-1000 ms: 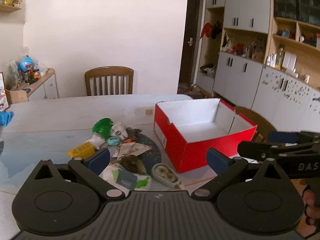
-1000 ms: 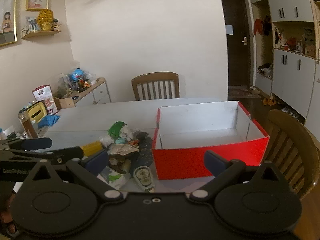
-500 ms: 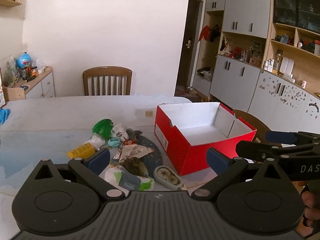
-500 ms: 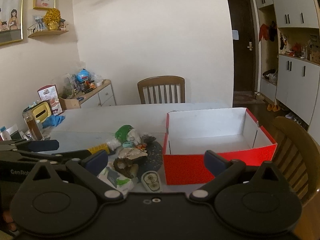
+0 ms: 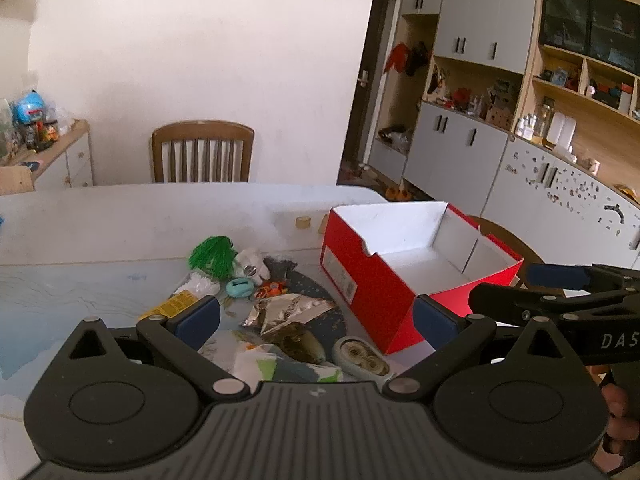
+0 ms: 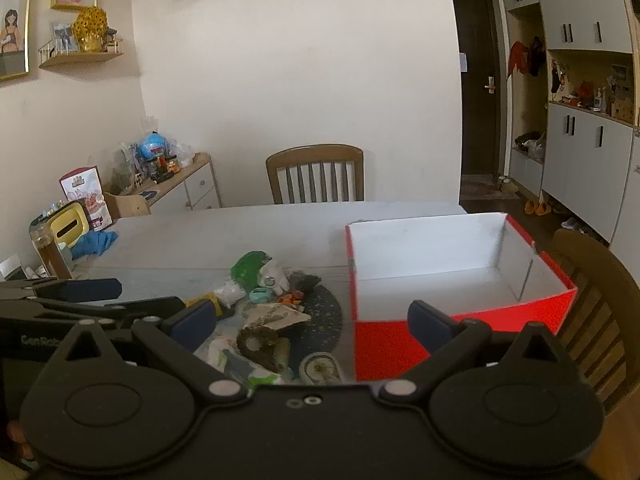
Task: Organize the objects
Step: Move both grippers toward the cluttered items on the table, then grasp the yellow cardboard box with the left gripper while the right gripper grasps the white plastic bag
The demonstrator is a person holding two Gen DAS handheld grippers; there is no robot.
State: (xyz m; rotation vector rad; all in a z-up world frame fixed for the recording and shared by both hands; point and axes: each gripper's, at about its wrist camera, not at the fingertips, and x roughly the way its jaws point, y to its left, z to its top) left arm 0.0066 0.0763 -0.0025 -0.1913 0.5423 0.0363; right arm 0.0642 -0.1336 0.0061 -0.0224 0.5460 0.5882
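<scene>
An empty red box with a white inside (image 5: 420, 268) (image 6: 452, 276) stands on the table. Left of it lies a pile of small items: a green tassel (image 5: 212, 256) (image 6: 248, 268), a white toy (image 5: 252, 264), a teal round piece (image 5: 239, 288) (image 6: 260, 295), a silver foil packet (image 5: 286, 308) (image 6: 274, 315), a yellow pack (image 5: 168, 306), a brown lump (image 5: 296, 344) (image 6: 260, 346) and an oval case (image 5: 362, 362) (image 6: 320, 368). My left gripper (image 5: 316, 318) is open and empty, above the pile's near side. My right gripper (image 6: 312, 318) is open and empty, between pile and box.
The white table (image 5: 140, 220) runs back to a wooden chair (image 5: 202, 152) (image 6: 316, 174). A second chair (image 6: 592, 308) stands right of the box. A sideboard with clutter (image 6: 160, 176) is at the left, cabinets (image 5: 500, 140) at the right. A small cork piece (image 5: 303, 222) lies behind the box.
Both grippers have pulled back and risen a little, so the pile and box sit lower and smaller in view. Both stay open and nothing on the table has moved.
</scene>
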